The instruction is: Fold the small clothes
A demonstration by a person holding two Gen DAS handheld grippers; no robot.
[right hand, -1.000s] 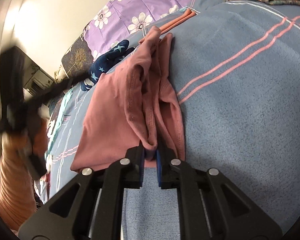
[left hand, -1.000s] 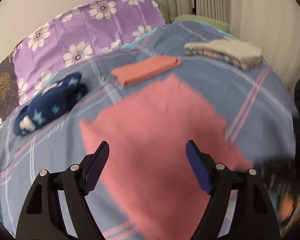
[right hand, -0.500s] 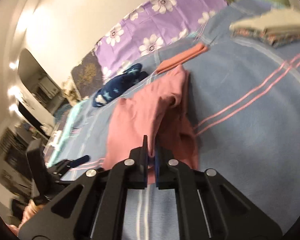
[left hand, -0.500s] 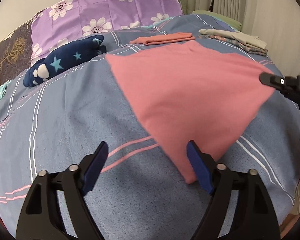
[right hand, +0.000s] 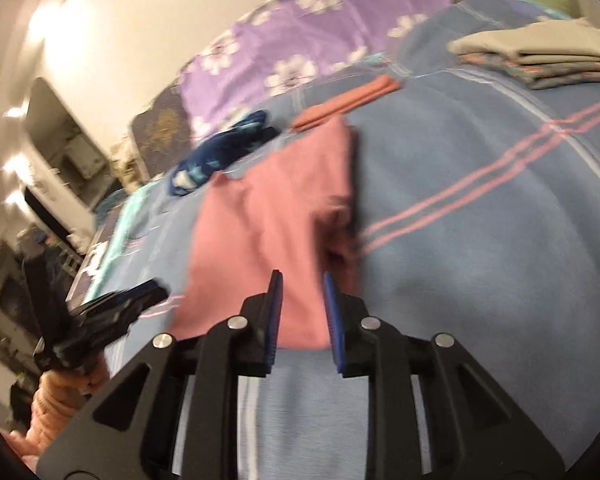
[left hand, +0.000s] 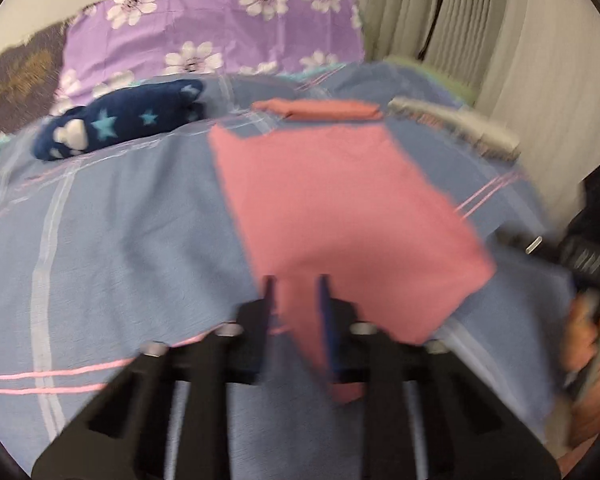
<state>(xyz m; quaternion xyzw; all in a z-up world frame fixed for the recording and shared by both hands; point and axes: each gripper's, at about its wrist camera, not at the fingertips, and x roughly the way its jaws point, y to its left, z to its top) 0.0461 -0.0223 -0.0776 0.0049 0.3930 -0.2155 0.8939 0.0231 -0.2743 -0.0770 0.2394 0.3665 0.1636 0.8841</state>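
on the left, the star-print bundle (left hand: 120,118) lies well away from my work on the blue bedspread (left hand: 112,232). my left gripper (left hand: 296,296) has its jaws narrow with a corner of the pink garment (left hand: 340,208) between them; blur stops me saying whether the pads bite. the garment lies spread mid-bed, with a folded coral piece (left hand: 320,109) beyond it. my right gripper (right hand: 302,300) stands part open around the near edge, gripping nothing i can confirm. for a clean fold i would pinch both corners firmly, lift evenly and keep the edge taut. the folded stack (right hand: 540,54) sits far right.
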